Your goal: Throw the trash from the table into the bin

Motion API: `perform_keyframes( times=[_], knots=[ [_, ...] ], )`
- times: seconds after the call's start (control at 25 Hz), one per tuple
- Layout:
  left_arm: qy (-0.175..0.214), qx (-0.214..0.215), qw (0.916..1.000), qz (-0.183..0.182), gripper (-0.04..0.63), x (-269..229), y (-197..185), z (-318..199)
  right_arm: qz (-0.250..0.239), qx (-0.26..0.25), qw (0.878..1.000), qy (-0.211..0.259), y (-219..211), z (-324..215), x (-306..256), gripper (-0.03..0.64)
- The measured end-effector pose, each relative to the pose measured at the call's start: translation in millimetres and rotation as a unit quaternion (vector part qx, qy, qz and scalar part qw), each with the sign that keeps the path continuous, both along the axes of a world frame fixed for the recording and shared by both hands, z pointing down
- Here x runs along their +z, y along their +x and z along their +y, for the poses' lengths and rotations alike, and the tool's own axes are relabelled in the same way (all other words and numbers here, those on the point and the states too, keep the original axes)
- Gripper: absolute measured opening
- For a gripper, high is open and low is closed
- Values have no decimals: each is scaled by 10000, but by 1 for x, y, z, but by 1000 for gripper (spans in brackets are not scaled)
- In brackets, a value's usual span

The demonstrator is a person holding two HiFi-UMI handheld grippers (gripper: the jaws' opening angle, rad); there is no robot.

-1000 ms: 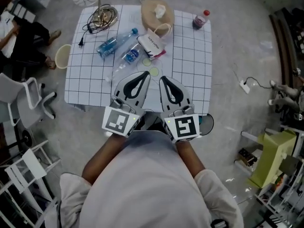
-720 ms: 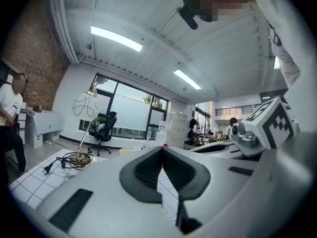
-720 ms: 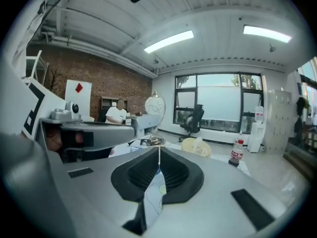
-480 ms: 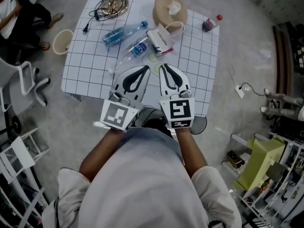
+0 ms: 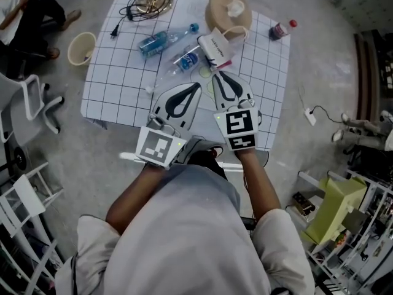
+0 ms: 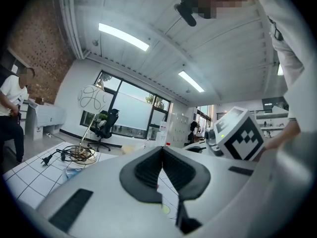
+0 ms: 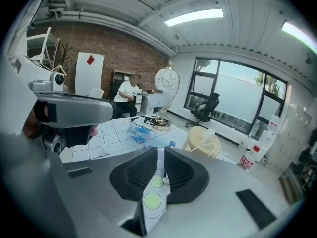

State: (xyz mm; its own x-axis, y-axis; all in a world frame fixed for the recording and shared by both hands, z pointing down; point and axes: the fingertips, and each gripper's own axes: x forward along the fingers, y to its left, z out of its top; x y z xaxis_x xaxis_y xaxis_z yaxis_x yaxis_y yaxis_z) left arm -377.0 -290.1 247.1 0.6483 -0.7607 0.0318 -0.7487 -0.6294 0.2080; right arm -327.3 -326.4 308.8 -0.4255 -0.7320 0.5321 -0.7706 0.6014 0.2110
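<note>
Both grippers sit side by side over the near edge of the table [image 5: 110, 85], and neither is carrying anything. The left gripper [image 5: 198, 85] has its jaws pressed together w/ nothing btwn them. The right gripper [image 5: 216, 74] is the same, closed & empty. Only the 2 green dots [image 7: 152, 201] on the cloth show through the slit under its tips. This is prob an approach pose w/ no pick made yet. The jaws would have to spread before any grab.

All the trash is still on the table.
- **paper bag** [image 5: 216, 46]: just ahead of the right gripper's tips, the nearest item.
- **small bottle** [image 5: 184, 59]: lying flat, blue label, ahead & a bit left of the left gripper's tips.
- **big bottle** [image 5: 161, 42]: also lying flat, further ahead-left, beyond the small one.
- **red-cap bottle** [image 5: 281, 29]: upright, well off to the right gripper's right, by the far corner.
- **beige basket** [image 5: 226, 8]: crumpled paper in it, straight beyond the bag.

The bin [image 5: 81, 47] is cream and stands on the floor, well to the left gripper's left & ahead, just off the table's side.

The cable coil [image 5: 144, 3] and a lamp base lie far ahead of the left gripper, past the bottles. They're prob not trash, but the plug end trails near the big bottle & could snag. A white chair [image 5: 27, 106] and a person [image 5: 34, 11] are on the floor near the bin, so the carry to the left has tight surroundings.
</note>
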Motion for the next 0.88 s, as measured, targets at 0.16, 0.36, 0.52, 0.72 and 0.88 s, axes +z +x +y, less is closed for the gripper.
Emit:
perform_keyframes(
  times=[0.16,0.36,0.52,0.72,0.88],
  knots=[
    [-27,44,10000,22,8,2,3,-4,125,-118,9996,-232,1,-15,13,65],
    [-59,168,9998,69,6,3,10,-3,366,-176,9981,-463,4,-31,34,161],
    [-109,124,9999,48,6,8,7,-7,628,-219,9962,-569,3,-41,57,183],
    [-239,38,9997,33,8,19,-2,-13,923,-266,9922,-788,0,-52,94,216],
    [-352,-118,9993,-78,6,25,-12,-18,1312,-258,9874,-842,3,-63,118,232]
  ],
)
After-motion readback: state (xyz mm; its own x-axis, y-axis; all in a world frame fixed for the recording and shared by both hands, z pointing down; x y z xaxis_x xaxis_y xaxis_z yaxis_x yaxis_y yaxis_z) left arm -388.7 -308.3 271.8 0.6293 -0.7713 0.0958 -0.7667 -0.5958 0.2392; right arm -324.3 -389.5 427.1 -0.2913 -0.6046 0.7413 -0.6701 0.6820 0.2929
